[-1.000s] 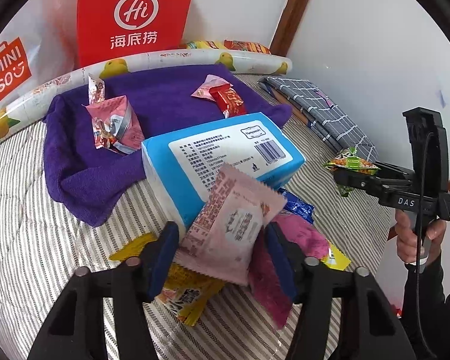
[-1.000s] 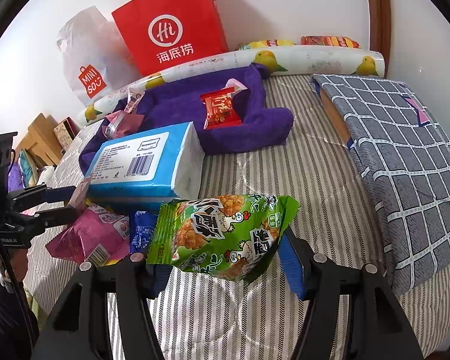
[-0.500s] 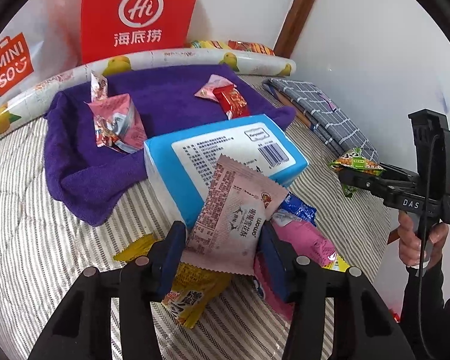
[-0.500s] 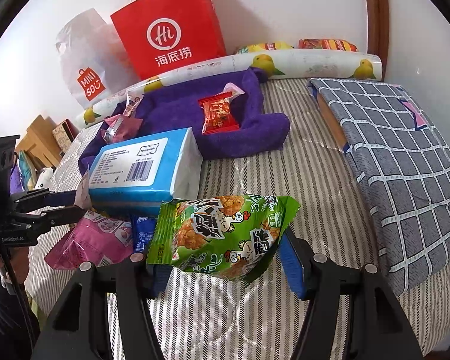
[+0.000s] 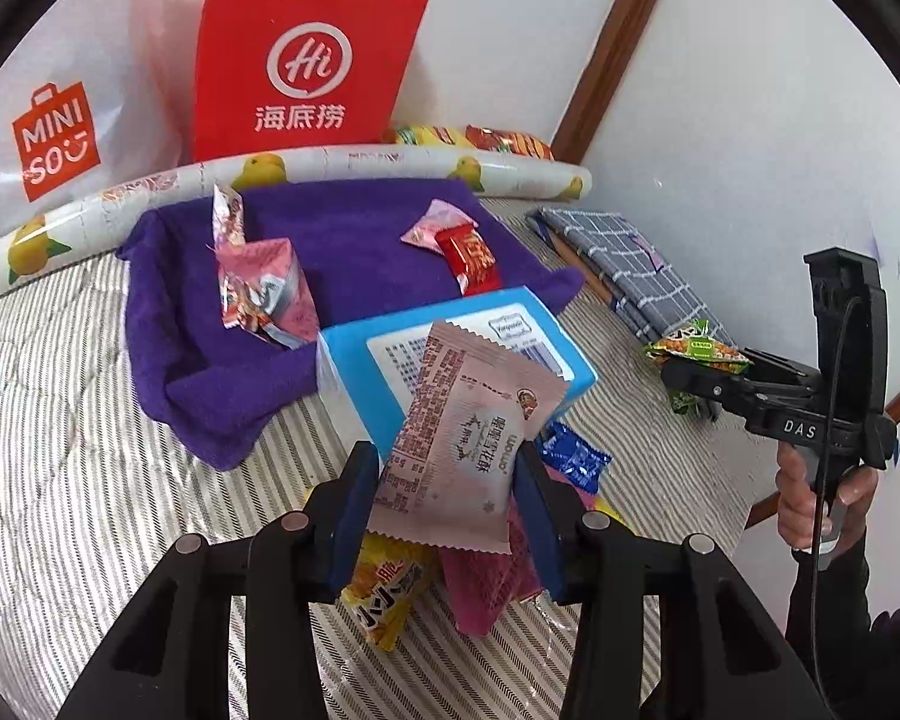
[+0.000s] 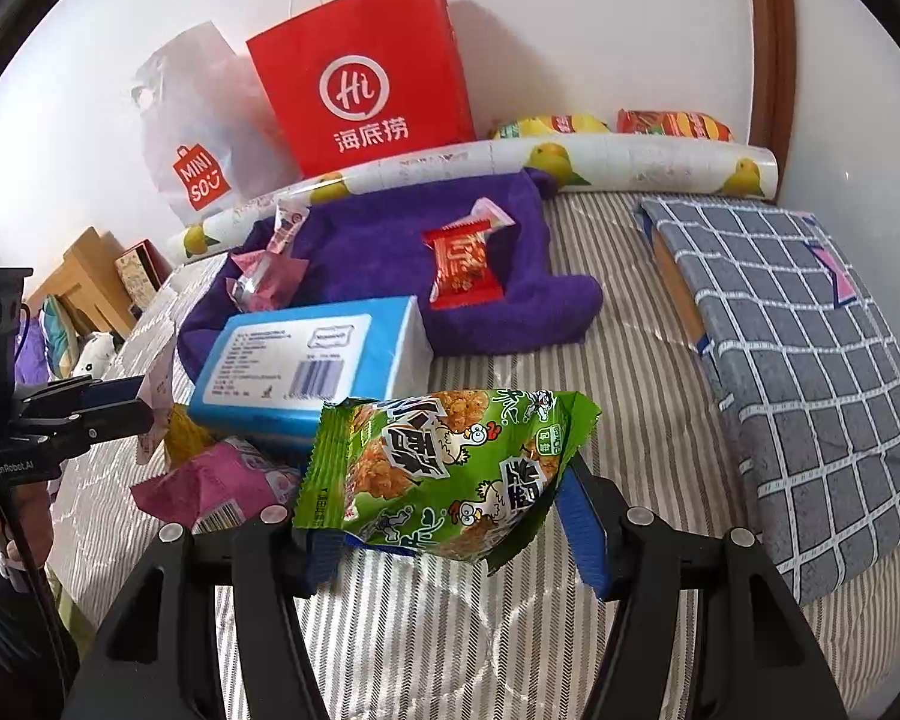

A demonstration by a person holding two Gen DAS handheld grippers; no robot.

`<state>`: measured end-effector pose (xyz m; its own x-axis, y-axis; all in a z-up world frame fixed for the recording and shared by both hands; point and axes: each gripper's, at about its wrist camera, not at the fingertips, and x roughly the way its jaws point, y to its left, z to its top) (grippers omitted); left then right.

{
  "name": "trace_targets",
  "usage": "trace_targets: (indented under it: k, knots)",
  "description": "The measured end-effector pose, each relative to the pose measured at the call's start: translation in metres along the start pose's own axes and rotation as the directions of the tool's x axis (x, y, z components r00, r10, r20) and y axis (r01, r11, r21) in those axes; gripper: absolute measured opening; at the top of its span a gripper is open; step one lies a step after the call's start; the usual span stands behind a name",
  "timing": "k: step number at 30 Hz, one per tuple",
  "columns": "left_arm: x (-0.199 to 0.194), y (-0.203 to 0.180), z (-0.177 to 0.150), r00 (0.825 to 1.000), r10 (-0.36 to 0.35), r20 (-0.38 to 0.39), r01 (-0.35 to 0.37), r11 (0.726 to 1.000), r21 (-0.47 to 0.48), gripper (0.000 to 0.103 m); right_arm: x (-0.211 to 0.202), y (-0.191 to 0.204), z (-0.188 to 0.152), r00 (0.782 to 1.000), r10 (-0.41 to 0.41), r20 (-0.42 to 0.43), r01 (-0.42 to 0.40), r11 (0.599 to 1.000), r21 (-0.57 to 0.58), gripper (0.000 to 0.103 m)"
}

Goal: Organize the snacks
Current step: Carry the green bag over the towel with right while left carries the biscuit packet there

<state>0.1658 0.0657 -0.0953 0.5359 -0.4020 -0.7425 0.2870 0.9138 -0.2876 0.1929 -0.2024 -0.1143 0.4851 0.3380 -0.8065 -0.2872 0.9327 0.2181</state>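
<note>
Left wrist view showed the left claw (image 5: 444, 498) pinching a pale pink snack packet (image 5: 471, 450) by its sides, lifted clear of the striped bed (image 5: 78, 480), while the right claw (image 6: 456, 531) gripped a green chicken-print snack bag (image 6: 450, 468) just above the mattress. Judging from the task, both packets were probably bound for the purple towel (image 5: 360, 252) near the bed's far edge, where a red candy packet (image 5: 471, 258) and a pink foil pack (image 5: 264, 288) already lay. To do that well, each claw should carry high enough to pass over the blue tissue pack (image 6: 318, 360), which stood directly between both claws and the towel, and release only once low over bare cloth, away from the sweets already there. A yellow packet (image 5: 384, 594), a magenta pouch (image 6: 222, 480) and a small blue sachet (image 5: 573, 459) lay loose beside the tissue pack. Red paper bag (image 6: 366, 72) and a fruit-print roll (image 6: 630, 162) lined the far edge; a checked cloth bundle (image 6: 810, 360) occupied the right side.
</note>
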Motion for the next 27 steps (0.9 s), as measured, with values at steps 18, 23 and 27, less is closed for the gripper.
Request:
trace_targets:
  k: [18,23,27]
  knots:
    - [-0.031,0.013,0.035,0.996,0.036,0.087,-0.03,0.997,-0.07,0.044,-0.024,0.024,0.048,0.997,-0.009,0.07,0.013,0.999,-0.053,0.062]
    - [-0.035,0.019,0.044,0.994,0.047,0.101,-0.037,0.995,-0.09,0.044,-0.023,0.03,0.059,0.997,-0.005,0.077,0.01,0.998,-0.058,0.062]
    - [-0.037,0.024,0.049,0.993,0.051,0.111,-0.039,0.994,-0.105,0.044,-0.021,0.033,0.066,0.997,-0.004,0.078,0.008,0.998,-0.061,0.062]
